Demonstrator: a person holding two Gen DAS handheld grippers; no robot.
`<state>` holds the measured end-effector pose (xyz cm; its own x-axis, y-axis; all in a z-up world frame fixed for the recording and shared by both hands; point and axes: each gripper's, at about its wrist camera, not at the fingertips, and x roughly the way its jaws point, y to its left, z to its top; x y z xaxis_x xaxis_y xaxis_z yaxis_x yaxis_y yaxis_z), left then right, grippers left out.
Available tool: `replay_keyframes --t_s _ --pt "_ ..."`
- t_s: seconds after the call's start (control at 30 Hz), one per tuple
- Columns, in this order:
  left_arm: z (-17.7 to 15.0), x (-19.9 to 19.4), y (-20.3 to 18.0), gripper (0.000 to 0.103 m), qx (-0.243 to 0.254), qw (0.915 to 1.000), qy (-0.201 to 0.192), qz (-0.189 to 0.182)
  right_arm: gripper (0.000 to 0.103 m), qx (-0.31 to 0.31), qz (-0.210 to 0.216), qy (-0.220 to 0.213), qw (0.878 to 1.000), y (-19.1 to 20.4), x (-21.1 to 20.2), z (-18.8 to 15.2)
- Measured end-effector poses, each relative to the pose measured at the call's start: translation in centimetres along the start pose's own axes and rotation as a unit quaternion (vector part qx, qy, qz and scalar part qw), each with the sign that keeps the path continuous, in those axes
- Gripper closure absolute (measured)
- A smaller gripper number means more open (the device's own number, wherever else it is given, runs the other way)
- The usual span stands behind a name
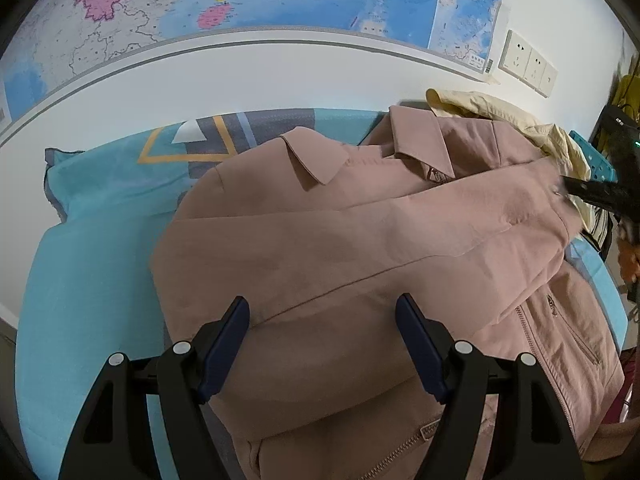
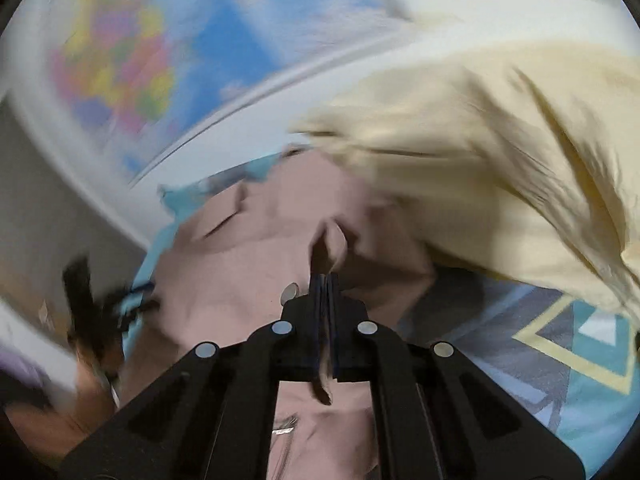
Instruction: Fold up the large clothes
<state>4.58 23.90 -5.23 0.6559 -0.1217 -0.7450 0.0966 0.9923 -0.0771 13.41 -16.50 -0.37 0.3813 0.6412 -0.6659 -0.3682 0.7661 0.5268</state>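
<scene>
A dusty pink jacket (image 1: 340,240) with a collar and zips lies spread on the turquoise bed sheet (image 1: 88,280). One sleeve is folded across its front toward the right. My left gripper (image 1: 323,316) is open and hovers over the jacket's lower front, holding nothing. My right gripper (image 2: 325,280) is shut on a fold of the pink jacket (image 2: 240,280); the right wrist view is blurred. It shows as a black shape (image 1: 592,190) at the sleeve's end in the left wrist view.
A cream garment (image 1: 520,120) lies piled behind the jacket by the wall, and shows large in the right wrist view (image 2: 500,152). A wall map (image 1: 240,0) and wall sockets (image 1: 528,62) are behind the bed. The sheet has a grey and yellow pattern (image 2: 560,340).
</scene>
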Motion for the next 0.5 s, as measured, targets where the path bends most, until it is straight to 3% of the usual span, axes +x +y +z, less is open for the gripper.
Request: replay_keyframes --t_s 0.1,0.2,0.27,0.3,0.33,0.4,0.5 --pt "-0.3 0.8 0.1 0.03 0.006 0.9999 0.01 0.009 0.099 0.041 -0.006 0.012 0.999 -2.3 1.5 0.6" --pt "-0.8 1.6 0.4 0.03 0.005 0.9996 0.025 0.011 0.087 0.037 0.004 -0.003 0.999 -2.3 0.7 0.0" --pt "-0.9 1.8 0.5 0.03 0.006 0.9996 0.026 0.011 0.058 0.005 -0.008 -0.028 1.0 -0.8 -0.8 -0.6" --pt "-0.9 1.8 0.5 0.029 0.005 0.9996 0.026 0.009 0.05 -0.017 -0.016 -0.042 0.999 0.4 -1.6 -0.7" --pt "-0.8 1.8 0.5 0.029 0.006 0.9996 0.026 0.008 0.033 -0.032 -0.017 -0.05 0.998 1.4 -1.9 -0.9" --pt "-0.7 2.0 0.5 0.029 0.007 0.9996 0.027 0.009 0.03 -0.081 -0.026 -0.056 0.995 3.5 -2.1 -1.3" --pt "-0.7 2.4 0.2 0.028 0.014 0.9993 0.03 0.017 0.033 -0.128 -0.058 -0.025 0.99 5.3 0.5 -2.0"
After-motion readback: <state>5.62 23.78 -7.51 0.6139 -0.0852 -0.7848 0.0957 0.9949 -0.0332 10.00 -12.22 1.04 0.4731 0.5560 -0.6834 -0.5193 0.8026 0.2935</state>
